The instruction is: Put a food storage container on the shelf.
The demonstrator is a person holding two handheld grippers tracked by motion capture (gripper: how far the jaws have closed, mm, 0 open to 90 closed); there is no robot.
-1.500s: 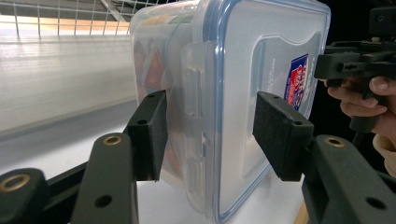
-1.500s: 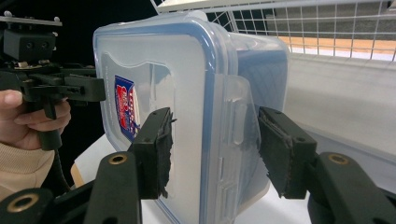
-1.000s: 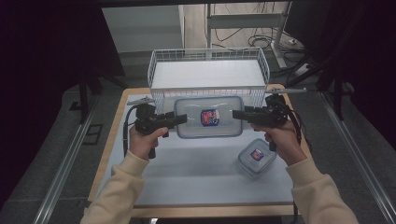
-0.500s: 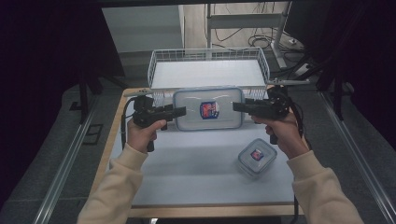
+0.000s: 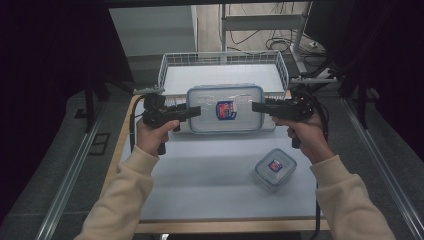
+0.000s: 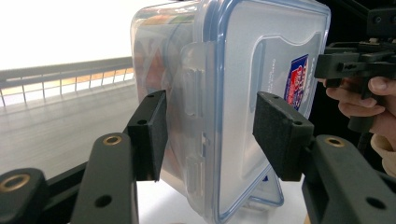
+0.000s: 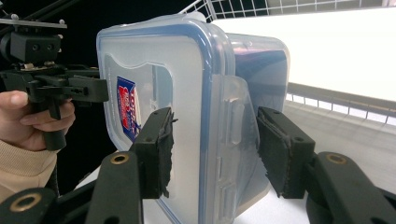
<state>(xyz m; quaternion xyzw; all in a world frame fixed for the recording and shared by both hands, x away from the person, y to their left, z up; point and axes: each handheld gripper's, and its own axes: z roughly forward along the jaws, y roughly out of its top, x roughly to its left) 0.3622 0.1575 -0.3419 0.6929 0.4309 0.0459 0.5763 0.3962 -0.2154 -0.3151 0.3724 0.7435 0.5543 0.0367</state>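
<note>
Large clear container (image 5: 225, 108) with blue-rimmed lid and red-blue label, held off the tabletop (image 5: 210, 175) between both grippers, in front of the wire basket (image 5: 222, 70). Left gripper (image 5: 192, 111) clamped on its left short end over the lid latch; right gripper (image 5: 257, 106) clamped on the right end likewise. Small lidded container (image 5: 275, 168) sits on the tabletop near the right forearm. Tabletop: pale grey mat on a wooden board. Surroundings dark; grey floor, metal rails at both sides, cables behind.
</note>
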